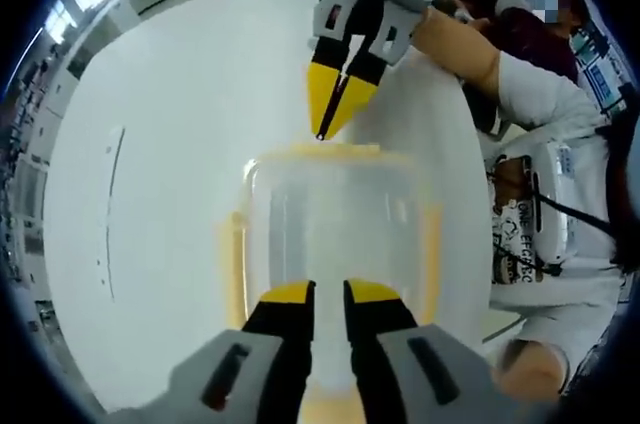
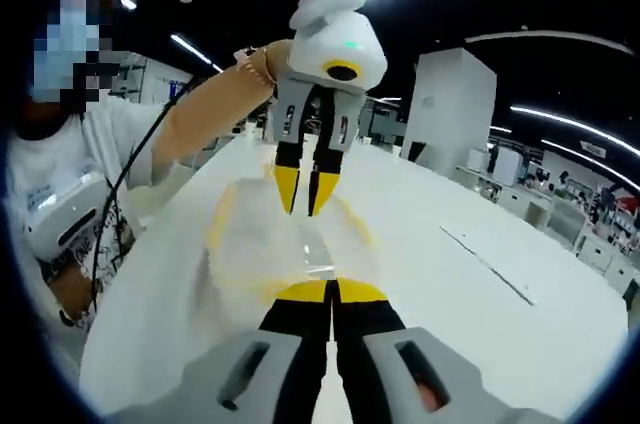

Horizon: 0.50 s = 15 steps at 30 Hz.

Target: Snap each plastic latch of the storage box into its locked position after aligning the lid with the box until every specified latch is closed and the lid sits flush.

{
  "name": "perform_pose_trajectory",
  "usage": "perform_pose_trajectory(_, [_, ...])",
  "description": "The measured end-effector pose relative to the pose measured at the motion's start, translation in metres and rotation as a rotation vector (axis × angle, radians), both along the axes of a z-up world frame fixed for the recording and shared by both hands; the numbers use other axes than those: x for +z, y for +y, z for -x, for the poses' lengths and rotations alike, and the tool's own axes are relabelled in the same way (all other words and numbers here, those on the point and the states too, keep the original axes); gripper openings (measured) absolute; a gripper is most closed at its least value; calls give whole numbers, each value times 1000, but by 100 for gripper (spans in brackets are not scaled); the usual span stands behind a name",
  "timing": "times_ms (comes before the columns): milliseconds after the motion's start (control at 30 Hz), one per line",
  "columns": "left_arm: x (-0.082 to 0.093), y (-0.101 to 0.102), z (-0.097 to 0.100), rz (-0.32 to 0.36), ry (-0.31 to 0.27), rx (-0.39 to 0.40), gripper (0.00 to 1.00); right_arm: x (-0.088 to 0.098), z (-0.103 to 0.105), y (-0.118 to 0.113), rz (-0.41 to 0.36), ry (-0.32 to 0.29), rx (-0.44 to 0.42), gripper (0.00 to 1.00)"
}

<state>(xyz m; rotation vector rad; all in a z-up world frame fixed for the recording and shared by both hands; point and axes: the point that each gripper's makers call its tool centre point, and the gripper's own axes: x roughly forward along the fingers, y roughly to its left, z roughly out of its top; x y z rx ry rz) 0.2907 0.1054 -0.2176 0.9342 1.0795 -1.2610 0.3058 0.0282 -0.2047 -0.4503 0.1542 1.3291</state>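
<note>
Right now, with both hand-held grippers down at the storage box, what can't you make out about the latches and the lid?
- Near latch, left gripper view: hidden behind the left hand-held gripper at the storage box edge.
- Far latch, left gripper view: the right hand-held gripper tip covers its middle; locked or not is unclear.
- Lid seating, right gripper view: box washed out and blurred, rim indistinct.
- Side latches, left gripper view: pale yellow strips, state too faint to read.

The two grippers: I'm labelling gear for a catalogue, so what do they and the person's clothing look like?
The left gripper and the right gripper have grey bodies and black fingers with yellow tips. The right one's housing is white. The person wears a white shirt with a dark cable across it.
</note>
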Motion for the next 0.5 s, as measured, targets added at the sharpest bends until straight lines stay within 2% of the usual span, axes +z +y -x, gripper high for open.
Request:
perform_pose_trajectory(233, [0,-2,-1,84,-4,-5,12,22,4,30,87,-19,61,0])
perform_pose_trajectory(400, [1,-3,1,201,-1,-53,13,14,11,56,238,-17,115,0])
perform_pose_trajectory(500, [1,-2,3,240,-4,-53,13,7,14,68,315,-3,136,0])
